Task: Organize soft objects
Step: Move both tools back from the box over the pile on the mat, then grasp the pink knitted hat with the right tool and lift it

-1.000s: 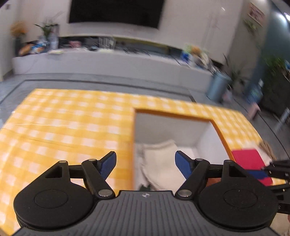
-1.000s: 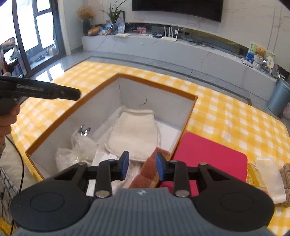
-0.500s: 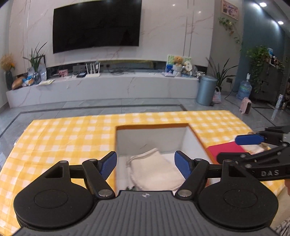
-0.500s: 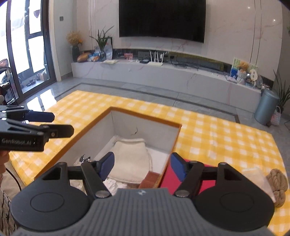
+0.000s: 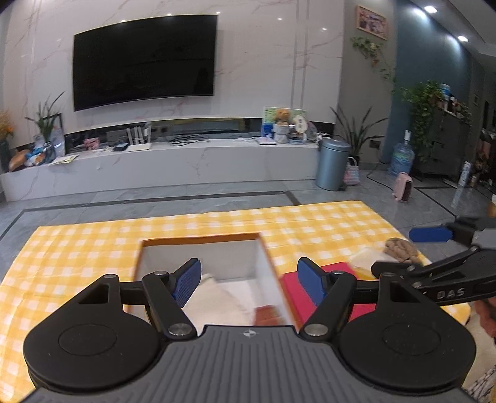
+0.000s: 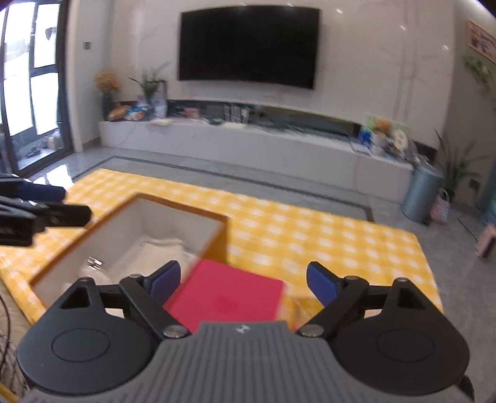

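Light: I see bright ceiling spots [image 5: 431, 8] and daylight through the window [image 6: 31, 80].
Blur: my right view smears the checked cloth [image 6: 294, 235].
Edges: fisheye-bent, dark corners.

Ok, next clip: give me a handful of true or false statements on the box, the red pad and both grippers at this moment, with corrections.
1. The red pad lies inside the box. False: it lies on the checked cloth, beside the box.
2. A cream cloth lies in the box. True.
3. The left gripper grips the cream cloth. False: its fingers stand apart with nothing between them.
4. The right gripper holds nothing; its jaws are opening. True.
5. A brown knotted rope lies on the checked cloth, on the red pad's far side from the box. True.
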A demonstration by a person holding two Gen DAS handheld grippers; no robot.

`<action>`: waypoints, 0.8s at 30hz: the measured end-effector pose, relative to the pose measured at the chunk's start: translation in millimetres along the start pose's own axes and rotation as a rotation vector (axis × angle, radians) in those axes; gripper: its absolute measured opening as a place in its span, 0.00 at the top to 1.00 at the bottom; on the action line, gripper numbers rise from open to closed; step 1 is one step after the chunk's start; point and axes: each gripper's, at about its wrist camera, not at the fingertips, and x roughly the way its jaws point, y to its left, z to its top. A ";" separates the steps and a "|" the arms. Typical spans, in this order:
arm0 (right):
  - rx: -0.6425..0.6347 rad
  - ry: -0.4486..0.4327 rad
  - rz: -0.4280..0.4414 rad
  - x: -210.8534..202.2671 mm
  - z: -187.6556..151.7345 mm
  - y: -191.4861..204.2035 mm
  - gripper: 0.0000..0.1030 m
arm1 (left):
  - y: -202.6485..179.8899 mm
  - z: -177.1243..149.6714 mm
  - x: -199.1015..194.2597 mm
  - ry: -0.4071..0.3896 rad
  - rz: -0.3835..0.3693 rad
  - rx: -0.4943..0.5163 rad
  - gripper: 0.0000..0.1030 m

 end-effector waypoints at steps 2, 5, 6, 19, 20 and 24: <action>0.020 0.018 -0.021 0.4 -9.9 -18.5 0.15 | -13.5 3.0 5.4 0.004 -0.018 0.010 0.19; 0.068 0.024 -0.072 -2.4 -29.7 -49.3 0.15 | -34.5 5.9 14.2 0.019 -0.047 0.021 0.19; 0.092 0.026 -0.092 -4.2 -38.3 -59.2 0.15 | -40.9 7.3 18.2 0.026 -0.058 0.025 0.19; 0.352 0.122 -0.227 1.8 -99.2 -153.4 0.13 | -158.0 8.2 80.5 0.202 -0.217 0.192 0.19; 0.363 0.128 -0.222 3.2 -102.5 -156.5 0.13 | -163.0 7.5 85.3 0.207 -0.227 0.190 0.19; 0.396 0.176 -0.236 6.6 -115.1 -167.0 0.13 | -187.2 5.8 113.2 0.276 -0.225 0.220 0.18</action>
